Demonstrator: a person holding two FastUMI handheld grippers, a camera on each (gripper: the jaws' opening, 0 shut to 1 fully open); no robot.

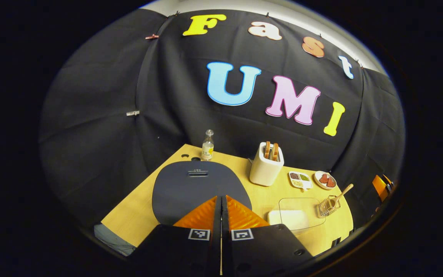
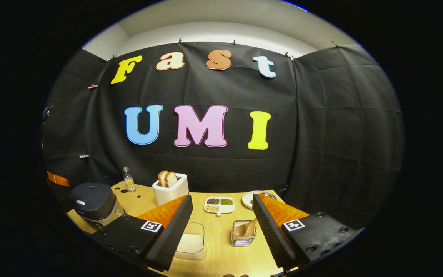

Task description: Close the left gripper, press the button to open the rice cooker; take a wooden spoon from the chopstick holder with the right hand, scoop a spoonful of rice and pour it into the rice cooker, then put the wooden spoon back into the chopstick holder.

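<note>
left gripper (image 1: 221, 202), fingers pressed together, hovers above rice cooker (image 1: 198, 188); right gripper (image 2: 221, 215) spread before wooden spoon (image 2: 244, 230) in chopstick holder (image 2: 243, 235). spoon likely light, rigid: pinch its handle.

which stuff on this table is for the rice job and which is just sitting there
For the job:
dark lidded rice cooker
wooden spoon
wire chopstick holder
clear box of white rice

Just lying about:
white toaster with bread
small clear bottle
white divided dish of beans
round plate of reddish food
</note>
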